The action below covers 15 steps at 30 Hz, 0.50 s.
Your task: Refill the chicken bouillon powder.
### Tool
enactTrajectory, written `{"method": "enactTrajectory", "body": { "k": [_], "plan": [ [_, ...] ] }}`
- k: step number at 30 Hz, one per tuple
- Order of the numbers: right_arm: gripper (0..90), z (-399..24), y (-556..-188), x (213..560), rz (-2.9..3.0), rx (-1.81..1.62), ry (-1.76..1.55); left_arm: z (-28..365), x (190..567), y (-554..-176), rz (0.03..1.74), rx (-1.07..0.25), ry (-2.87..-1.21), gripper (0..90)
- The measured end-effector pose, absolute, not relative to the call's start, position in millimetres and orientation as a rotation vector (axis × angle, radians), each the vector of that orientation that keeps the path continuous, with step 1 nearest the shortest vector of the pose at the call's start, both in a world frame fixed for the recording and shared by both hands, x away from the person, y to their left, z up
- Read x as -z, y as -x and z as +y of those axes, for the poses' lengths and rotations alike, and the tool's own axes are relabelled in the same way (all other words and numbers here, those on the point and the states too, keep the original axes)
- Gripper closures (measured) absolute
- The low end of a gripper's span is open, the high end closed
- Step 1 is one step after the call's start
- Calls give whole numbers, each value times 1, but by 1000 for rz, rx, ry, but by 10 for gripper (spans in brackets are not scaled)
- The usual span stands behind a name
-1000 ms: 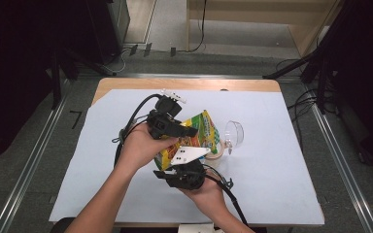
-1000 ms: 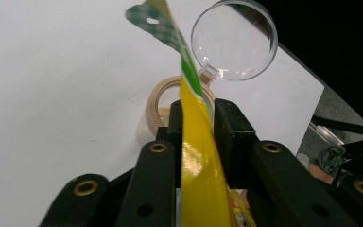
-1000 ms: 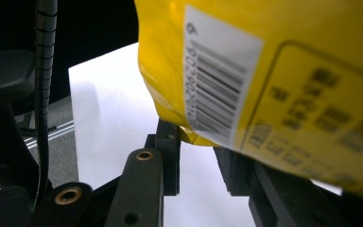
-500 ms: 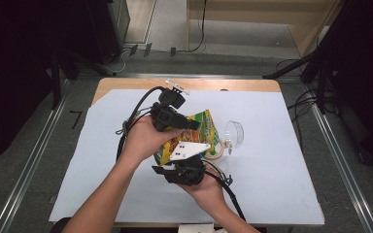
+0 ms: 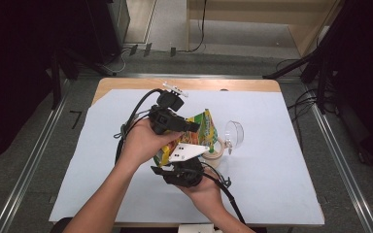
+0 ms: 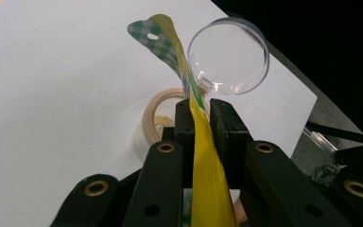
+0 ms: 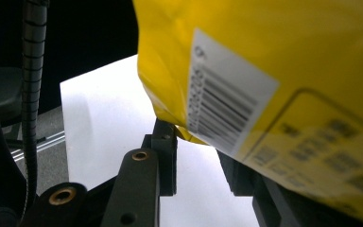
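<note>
A yellow snack bag (image 5: 201, 128) with a green checked top is held up over the middle of the white sheet. My left gripper (image 5: 194, 127) is shut on the bag's thin side edge; in the left gripper view both pads pinch the yellow film (image 6: 203, 156) of the left gripper (image 6: 199, 111). Below it my right gripper (image 5: 177, 162) points up at the bag's bottom. In the right gripper view the bag's lower corner (image 7: 182, 132) sits by the left pad of the right gripper (image 7: 196, 151), and the bag hides the other pad.
A low beige round cup (image 5: 216, 150) with some grains in it (image 6: 151, 120) stands just beyond the bag. A clear round lid (image 5: 234, 132) stands on edge beside it (image 6: 229, 56). The white sheet (image 5: 281, 160) covers the wooden table.
The left gripper has tipped slightly, lifting its rear end toward the table's far side. The bag and the right gripper stay about where they were.
</note>
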State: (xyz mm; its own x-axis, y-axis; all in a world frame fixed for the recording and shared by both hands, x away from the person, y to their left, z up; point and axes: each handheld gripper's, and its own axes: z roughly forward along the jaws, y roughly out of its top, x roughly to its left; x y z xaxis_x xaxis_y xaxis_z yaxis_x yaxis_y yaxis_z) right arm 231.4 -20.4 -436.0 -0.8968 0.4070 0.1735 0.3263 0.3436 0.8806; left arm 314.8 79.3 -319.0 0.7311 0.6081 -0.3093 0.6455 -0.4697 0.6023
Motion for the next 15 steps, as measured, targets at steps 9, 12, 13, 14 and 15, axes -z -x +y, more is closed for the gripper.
{"method": "enactTrajectory", "body": {
  "k": [9, 12, 13, 14, 15],
  "plan": [
    [713, -22, -232, 436, 2513, -1610, -688, 80, 319, -315, 935, 57, -2194, 824],
    [713, -21, -231, 434, 2506, -1620, -678, 80, 320, -316, 942, 65, -2192, 823],
    [713, -20, -231, 435, 2506, -1624, -680, 81, 320, -316, 942, 65, -2197, 823],
    [713, -20, -231, 435, 2508, -1621, -682, 81, 321, -316, 942, 71, -2190, 822],
    [713, -20, -231, 435, 2509, -1621, -682, 81, 321, -317, 942, 73, -2188, 822]
  ]
}}
